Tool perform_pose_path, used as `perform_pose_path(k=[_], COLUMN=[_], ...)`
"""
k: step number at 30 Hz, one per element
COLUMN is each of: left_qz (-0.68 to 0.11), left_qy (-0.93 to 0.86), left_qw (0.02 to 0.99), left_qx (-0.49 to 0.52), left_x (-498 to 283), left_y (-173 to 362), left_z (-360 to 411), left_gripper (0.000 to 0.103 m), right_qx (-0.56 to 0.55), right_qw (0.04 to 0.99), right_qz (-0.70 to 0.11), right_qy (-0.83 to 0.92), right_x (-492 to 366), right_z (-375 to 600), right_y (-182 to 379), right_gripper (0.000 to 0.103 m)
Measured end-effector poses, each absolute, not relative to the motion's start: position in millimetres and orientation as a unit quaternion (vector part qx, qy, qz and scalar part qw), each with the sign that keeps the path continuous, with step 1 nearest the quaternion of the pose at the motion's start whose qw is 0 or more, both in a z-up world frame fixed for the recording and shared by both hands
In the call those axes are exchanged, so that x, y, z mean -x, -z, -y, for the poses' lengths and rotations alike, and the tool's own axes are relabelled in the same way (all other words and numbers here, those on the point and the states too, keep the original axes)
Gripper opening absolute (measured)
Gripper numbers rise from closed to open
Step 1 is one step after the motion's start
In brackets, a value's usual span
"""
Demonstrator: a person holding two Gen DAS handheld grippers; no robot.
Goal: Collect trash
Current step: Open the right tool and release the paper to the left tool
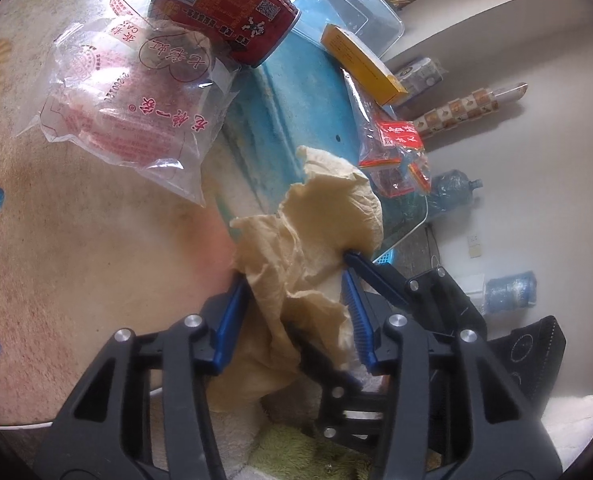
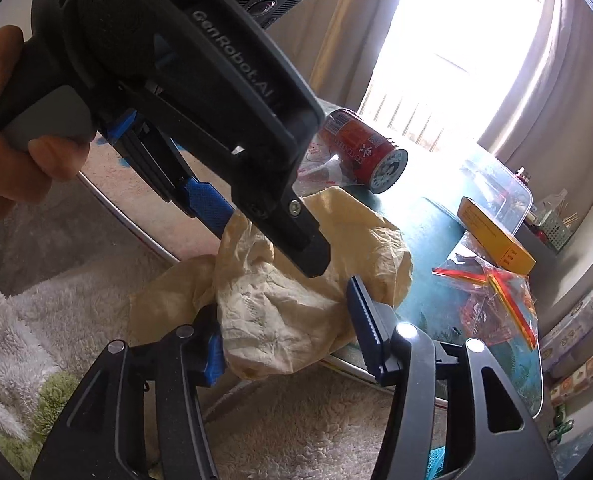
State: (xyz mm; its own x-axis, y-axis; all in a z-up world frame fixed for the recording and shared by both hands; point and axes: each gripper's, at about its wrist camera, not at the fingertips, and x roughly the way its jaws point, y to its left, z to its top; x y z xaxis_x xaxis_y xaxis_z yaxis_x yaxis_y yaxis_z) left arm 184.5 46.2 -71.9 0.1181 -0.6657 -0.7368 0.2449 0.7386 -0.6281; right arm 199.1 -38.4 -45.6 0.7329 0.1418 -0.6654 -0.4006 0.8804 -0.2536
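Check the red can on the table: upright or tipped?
Tipped. The red can lies on its side on the table, its round end facing the right wrist camera, its label running sideways, partly over a clear plastic bag.

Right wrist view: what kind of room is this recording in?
Probably a home living room. A low glass table strewn with trash stands on a carpet, a curtained window is behind it, and big water jugs lie on the floor by the wall.
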Motion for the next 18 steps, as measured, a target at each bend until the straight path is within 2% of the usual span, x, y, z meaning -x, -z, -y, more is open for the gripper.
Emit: perform_pose_path(k=[6, 12, 18], left_qz=[-0.573, -0.544, -0.518], left_qy=[0.298, 0.277, 0.254], left_qw=[0.755, 0.792, 0.815], left_qx=[0.115, 0.007, -0.056], left_x=[-179, -167, -155], left_y=[63, 58, 57], left_z=[-28, -2, 10], left_gripper=[0.042, 0.042, 0.043], right_qx=[0.164, 0.132, 0.073], right_qw=[0.915, 0.918, 0.92], right_qz=[-0.342, -0.357, -0.379], right_qy=[-0.135, -0.111, -0.065], right_x=[-194, -185, -169], right_z=[58, 85, 128], right_y=[43, 39, 27], right_gripper=[0.059, 0.059, 0.059])
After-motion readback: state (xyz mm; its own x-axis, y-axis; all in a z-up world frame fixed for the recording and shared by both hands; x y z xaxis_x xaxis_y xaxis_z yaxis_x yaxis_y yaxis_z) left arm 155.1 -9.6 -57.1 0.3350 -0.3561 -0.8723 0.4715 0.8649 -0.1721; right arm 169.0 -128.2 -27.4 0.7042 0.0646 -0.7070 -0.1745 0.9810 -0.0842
